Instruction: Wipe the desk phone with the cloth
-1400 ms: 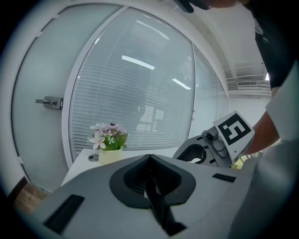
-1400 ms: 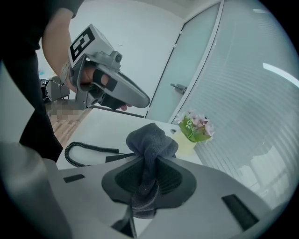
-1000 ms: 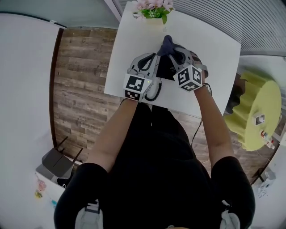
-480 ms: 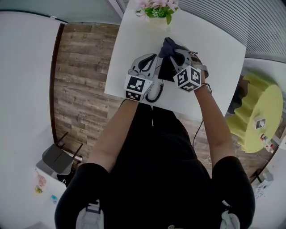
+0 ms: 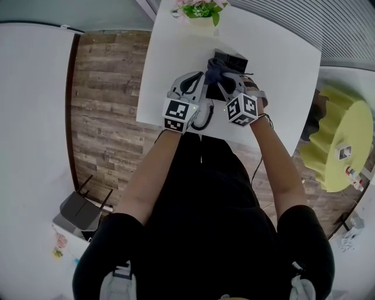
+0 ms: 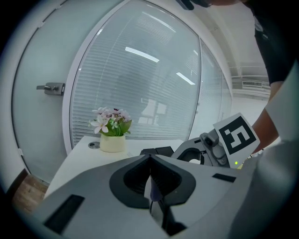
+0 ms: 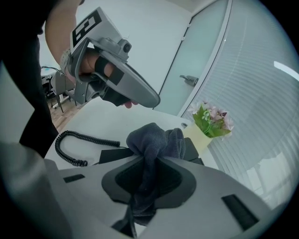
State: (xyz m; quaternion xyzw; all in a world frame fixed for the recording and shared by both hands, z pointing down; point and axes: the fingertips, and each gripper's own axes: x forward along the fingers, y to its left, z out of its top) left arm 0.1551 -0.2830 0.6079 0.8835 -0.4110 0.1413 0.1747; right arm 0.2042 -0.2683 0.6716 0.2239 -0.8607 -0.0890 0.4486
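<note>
A black desk phone (image 5: 229,60) sits on the white desk (image 5: 281,70), its coiled cord (image 5: 203,120) trailing toward the near edge. My right gripper (image 5: 221,79) is shut on a dark grey cloth (image 5: 213,68) bunched over the phone's near half. In the right gripper view the cloth (image 7: 156,137) bulges out of the right gripper (image 7: 152,161) above the phone (image 7: 112,154), with the cord (image 7: 74,140) at the left. My left gripper (image 5: 202,75) hovers just left of the phone, shut with nothing in it; its tips (image 6: 150,158) face the phone (image 6: 156,151).
A pot of pink flowers (image 5: 199,12) stands at the desk's far edge, behind the phone. A yellow round table (image 5: 343,146) with small items is to the right. A chair (image 5: 79,214) stands on the wooden floor at the lower left. A glass door (image 6: 51,88) lies beyond the desk.
My right gripper has drawn the cloth back toward me across the phone, baring the phone's far end. The left gripper has hardly moved.
</note>
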